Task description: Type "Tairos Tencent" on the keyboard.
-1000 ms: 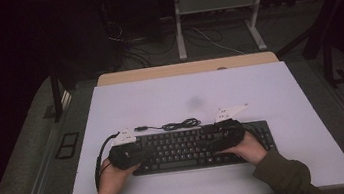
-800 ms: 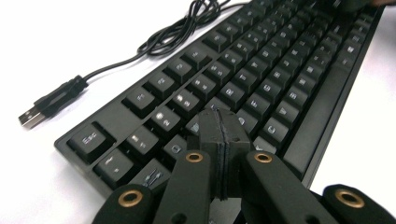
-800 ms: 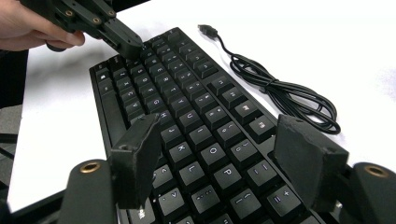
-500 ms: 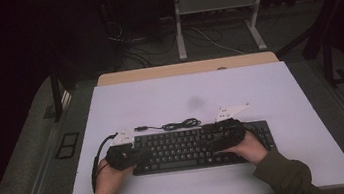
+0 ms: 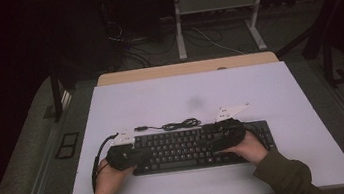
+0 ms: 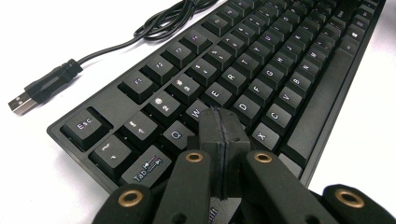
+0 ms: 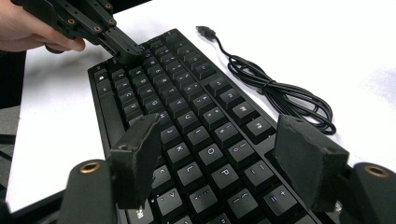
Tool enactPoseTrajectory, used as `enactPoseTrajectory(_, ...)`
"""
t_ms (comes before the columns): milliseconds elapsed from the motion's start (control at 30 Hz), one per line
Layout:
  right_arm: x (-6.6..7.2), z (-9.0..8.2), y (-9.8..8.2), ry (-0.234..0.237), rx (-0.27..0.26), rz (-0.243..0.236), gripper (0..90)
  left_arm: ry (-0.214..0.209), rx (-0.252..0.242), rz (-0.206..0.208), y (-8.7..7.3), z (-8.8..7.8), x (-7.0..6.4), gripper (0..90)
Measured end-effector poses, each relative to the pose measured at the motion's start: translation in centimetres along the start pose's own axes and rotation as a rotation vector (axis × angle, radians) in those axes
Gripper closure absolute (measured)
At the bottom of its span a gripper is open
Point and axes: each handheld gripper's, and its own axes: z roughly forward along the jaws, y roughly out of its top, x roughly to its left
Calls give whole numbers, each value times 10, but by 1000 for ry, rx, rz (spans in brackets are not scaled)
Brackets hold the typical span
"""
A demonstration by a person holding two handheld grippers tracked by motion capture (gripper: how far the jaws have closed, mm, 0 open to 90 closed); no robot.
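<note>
Left hand-held gripper [image 6: 219, 140] is clenched tight, jaws pressed flat together with nothing between them, its tip down on the keyboard [image 6: 261, 70] around the A and S keys, and compared with a second ago it sits a touch further out toward the keyboard's left end. Right hand-held gripper [image 7: 224, 158] hangs released, jaws spread wide over the P and L keys just below it, same spot as before. My read: the left one is poking keys while the right waits; the coiled cable [image 5: 173, 125] lies just beyond both on the table [image 5: 280, 93]
</note>
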Motion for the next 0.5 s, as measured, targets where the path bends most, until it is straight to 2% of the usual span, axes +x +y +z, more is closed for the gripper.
enactPoseTrajectory(500,0,0,0,-4,-5,3,313,-4,9,0,0,1,0,890)
